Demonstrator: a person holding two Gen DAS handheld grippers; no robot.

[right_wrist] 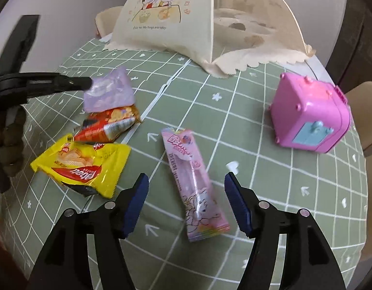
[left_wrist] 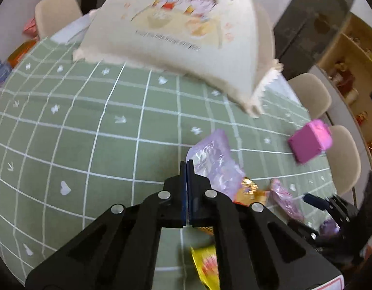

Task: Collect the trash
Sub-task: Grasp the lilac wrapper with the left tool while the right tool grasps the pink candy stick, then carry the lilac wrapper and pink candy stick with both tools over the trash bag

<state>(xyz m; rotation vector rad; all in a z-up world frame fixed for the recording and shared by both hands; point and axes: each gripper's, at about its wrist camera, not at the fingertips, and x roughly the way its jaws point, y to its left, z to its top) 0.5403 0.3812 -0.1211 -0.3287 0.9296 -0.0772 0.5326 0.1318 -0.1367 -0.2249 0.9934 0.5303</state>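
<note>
Two grippers at work, one wrapper already pinched, three pieces of trash left on the cloth.

Left gripper (left_wrist: 187,163) is clenched on the edge of the purple wrapper (right_wrist: 108,91), holding it just above the red snack packet (right_wrist: 108,125) near the left side of the green checked tablecloth (right_wrist: 258,125). Right gripper (right_wrist: 186,181) hangs released, jaws spread wide, with the pink candy wrapper (right_wrist: 193,181) lying flat between them. Yellow wafer packet (right_wrist: 82,166) lies just beside the red one. Judged step: pick-up in progress. Next move calls for lowering the right gripper squarely over the pink wrapper's long sides and closing, avoiding the pink toy box (right_wrist: 309,113) and the cream food cover (right_wrist: 186,24).
</note>
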